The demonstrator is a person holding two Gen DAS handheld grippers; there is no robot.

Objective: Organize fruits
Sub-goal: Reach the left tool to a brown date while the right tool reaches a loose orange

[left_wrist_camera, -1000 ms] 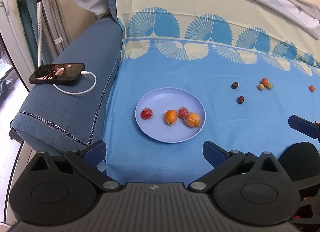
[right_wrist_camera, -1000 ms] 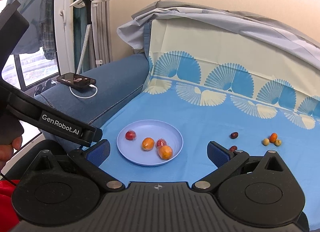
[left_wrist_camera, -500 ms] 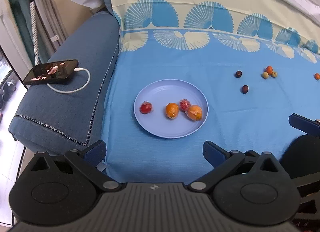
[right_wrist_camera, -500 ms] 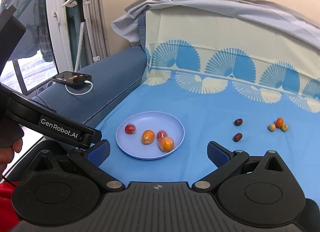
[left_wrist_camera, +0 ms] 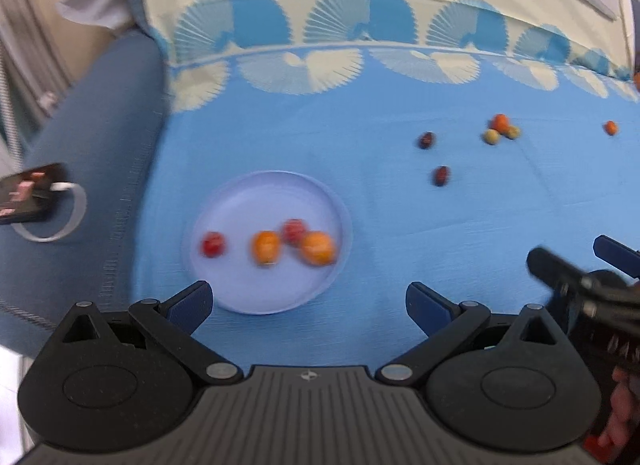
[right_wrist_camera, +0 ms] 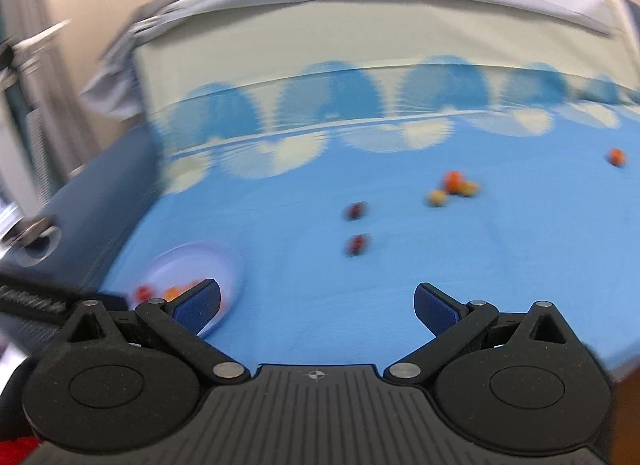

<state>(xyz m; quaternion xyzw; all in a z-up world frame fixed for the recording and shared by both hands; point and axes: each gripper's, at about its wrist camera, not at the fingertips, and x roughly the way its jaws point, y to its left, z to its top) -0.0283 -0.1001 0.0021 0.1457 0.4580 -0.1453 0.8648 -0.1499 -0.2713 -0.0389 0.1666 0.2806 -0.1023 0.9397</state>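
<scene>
A lilac plate [left_wrist_camera: 248, 201] lies on the blue cloth and holds two red and two orange fruits [left_wrist_camera: 266, 247]. My left gripper [left_wrist_camera: 308, 301] hangs open just short of the plate's near rim, nothing between its fingers. Loose on the cloth to the right lie two dark red fruits [left_wrist_camera: 441, 175], a cluster of one orange and two yellow-green fruits [left_wrist_camera: 500, 129], and a lone orange fruit [left_wrist_camera: 610, 127]. My right gripper [right_wrist_camera: 318, 303] is open and empty, aimed at the dark fruits [right_wrist_camera: 357, 245] and the cluster [right_wrist_camera: 452, 185]. The plate [right_wrist_camera: 192, 261] sits at its lower left. Both views are blurred.
A phone [left_wrist_camera: 28, 193] on a white cable rests on the blue sofa arm [left_wrist_camera: 100, 145] at the left. A grey cloth [right_wrist_camera: 360, 13] drapes over the backrest. The right gripper's body [left_wrist_camera: 580, 297] and a hand [left_wrist_camera: 624, 405] show at the left view's right edge.
Both grippers have swung to the right and closer to the cloth. The plate slid left in the right view and the loose fruits came nearer the centre. Both stayed open.
</scene>
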